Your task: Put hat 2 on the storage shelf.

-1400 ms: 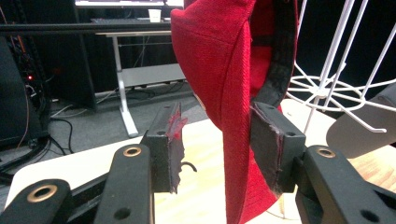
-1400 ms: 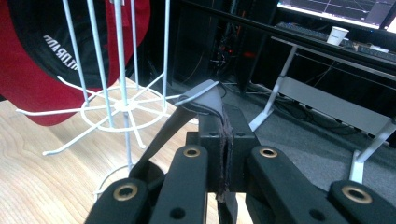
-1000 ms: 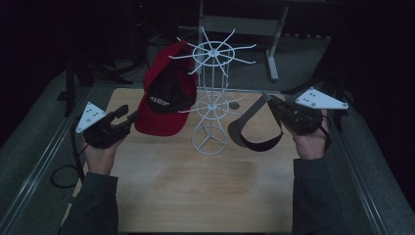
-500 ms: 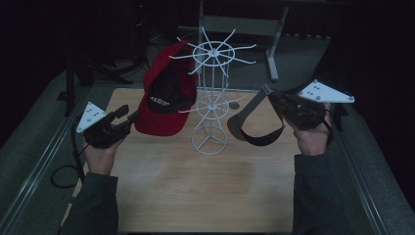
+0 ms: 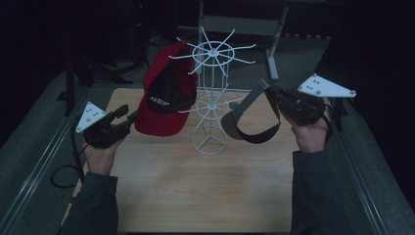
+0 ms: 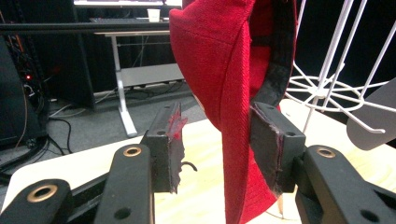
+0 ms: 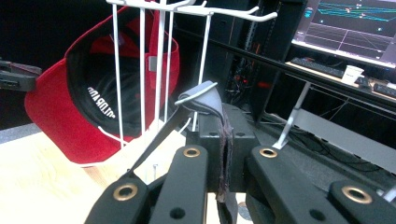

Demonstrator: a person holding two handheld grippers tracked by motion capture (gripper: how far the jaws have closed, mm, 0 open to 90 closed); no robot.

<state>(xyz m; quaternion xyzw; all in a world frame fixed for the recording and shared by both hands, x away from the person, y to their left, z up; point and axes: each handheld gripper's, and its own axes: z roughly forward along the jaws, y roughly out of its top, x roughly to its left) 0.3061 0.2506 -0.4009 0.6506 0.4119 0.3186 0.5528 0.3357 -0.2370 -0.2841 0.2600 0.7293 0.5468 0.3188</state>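
A red cap [image 5: 164, 98] hangs on the left side of a white wire rack [image 5: 213, 51] standing mid-table. My left gripper [image 5: 128, 113] is open at the cap's lower left. In the left gripper view the red brim [image 6: 233, 116] stands between the pads of that gripper [image 6: 222, 144], close against the right one. My right gripper [image 5: 268, 90] is to the right of the rack, shut on the band of a dark grey visor [image 5: 249, 122] that hangs as a loop above the table. The band [image 7: 205, 100] is pinched in my right gripper [image 7: 224, 135], with the rack [image 7: 142, 70] and the cap [image 7: 70, 121] beyond it.
The wooden table [image 5: 205, 191] has bare room in front of the rack. Grey rails run along both its sides, and a cable [image 5: 61, 174] loops at the left. Behind stand a desk frame [image 5: 274, 44], a monitor [image 7: 355, 23] and a paper cup [image 7: 352, 72].
My right gripper has lifted the visor a little and brought it slightly toward the rack. The left gripper has stayed at the cap's brim.
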